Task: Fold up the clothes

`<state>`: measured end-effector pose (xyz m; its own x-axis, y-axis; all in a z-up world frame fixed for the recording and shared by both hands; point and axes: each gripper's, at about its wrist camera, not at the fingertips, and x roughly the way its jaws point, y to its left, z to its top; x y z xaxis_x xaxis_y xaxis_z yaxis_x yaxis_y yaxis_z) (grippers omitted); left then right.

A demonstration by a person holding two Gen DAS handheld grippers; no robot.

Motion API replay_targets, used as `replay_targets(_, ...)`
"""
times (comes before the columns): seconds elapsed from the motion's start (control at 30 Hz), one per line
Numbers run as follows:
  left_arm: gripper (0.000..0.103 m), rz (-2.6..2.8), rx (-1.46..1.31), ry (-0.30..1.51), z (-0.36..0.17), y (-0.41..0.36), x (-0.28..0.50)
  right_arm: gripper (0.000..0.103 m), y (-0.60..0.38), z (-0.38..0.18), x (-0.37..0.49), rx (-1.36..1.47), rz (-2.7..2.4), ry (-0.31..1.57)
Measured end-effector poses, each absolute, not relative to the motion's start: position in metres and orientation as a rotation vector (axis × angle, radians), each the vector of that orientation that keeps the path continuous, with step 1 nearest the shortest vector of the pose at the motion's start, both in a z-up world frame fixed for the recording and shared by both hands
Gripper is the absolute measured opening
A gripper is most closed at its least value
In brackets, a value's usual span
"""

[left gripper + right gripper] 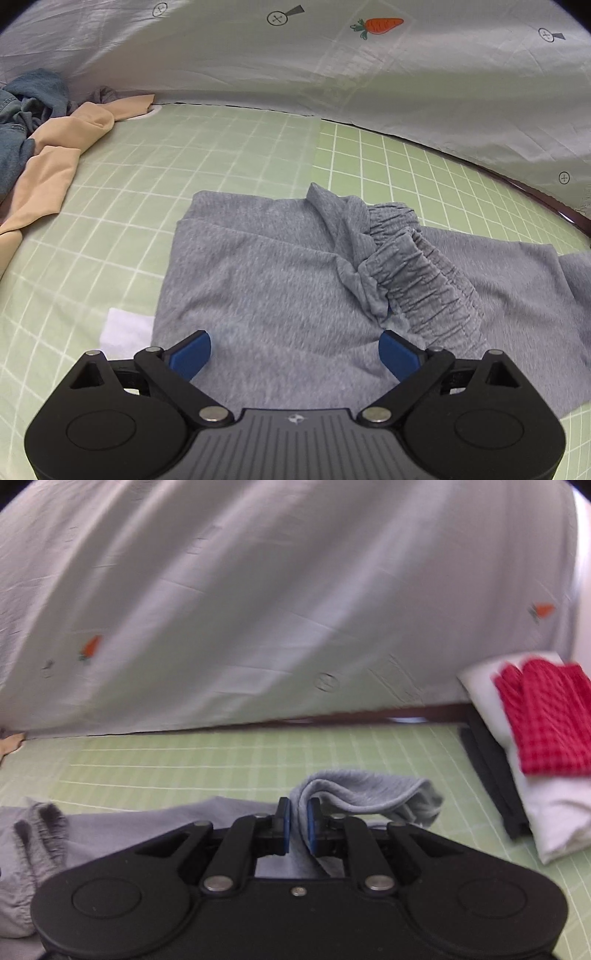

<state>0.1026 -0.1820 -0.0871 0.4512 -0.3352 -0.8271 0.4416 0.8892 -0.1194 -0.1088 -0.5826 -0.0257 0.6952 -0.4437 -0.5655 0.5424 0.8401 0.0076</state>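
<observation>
Mid-fold on a green checked bed sheet: the right gripper pinches a leg end of the grey sweatpants, lifted and doubled over, while the left gripper hovers wide open above the partly folded body, holding nothing. Beyond, a folded stack suggests finished work; a tan garment and denim apparently await folding.

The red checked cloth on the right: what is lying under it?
The red checked cloth lies on a folded white garment, with dark folded fabric beside or below that. Anything further beneath is covered.
</observation>
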Motion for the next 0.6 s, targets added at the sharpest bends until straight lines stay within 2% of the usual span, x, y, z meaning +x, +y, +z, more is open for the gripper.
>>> replay_targets(0.13,0.097,-0.488,0.118,0.984,-0.085,-0.172,0.1,0.011,-0.523,-0.032,-0.079,0.21,-0.425,0.577)
replay_targets(0.2,0.097,-0.487,0.119,0.986,-0.086,-0.168,0.101,0.016,-0.49,-0.052,-0.064,0.215,-0.361,0.641)
replay_targets(0.27,0.097,-0.485,0.116,0.988,-0.086,-0.164,0.102,0.036,-0.461,-0.081,-0.045,0.201,-0.294,0.763)
replay_targets(0.37,0.097,-0.467,0.12,0.976,-0.084,-0.156,0.103,0.04,-0.439,-0.093,-0.049,0.162,-0.247,0.794)
replay_targets(0.4,0.097,-0.454,0.117,0.975,-0.083,-0.153,0.104,0.045,-0.435,-0.093,-0.053,0.152,-0.239,0.785)
replay_targets(0.43,0.097,-0.44,0.113,0.977,-0.084,-0.15,0.105,0.057,-0.438,-0.087,-0.06,0.163,-0.269,0.753)
replay_targets(0.47,0.097,-0.429,0.108,0.982,-0.085,-0.147,0.106,0.064,-0.442,-0.082,-0.067,0.177,-0.299,0.72)
replay_targets(0.6,0.097,-0.395,0.098,1.011,-0.093,-0.141,0.109,0.064,-0.48,-0.069,-0.093,0.306,-0.472,0.63)
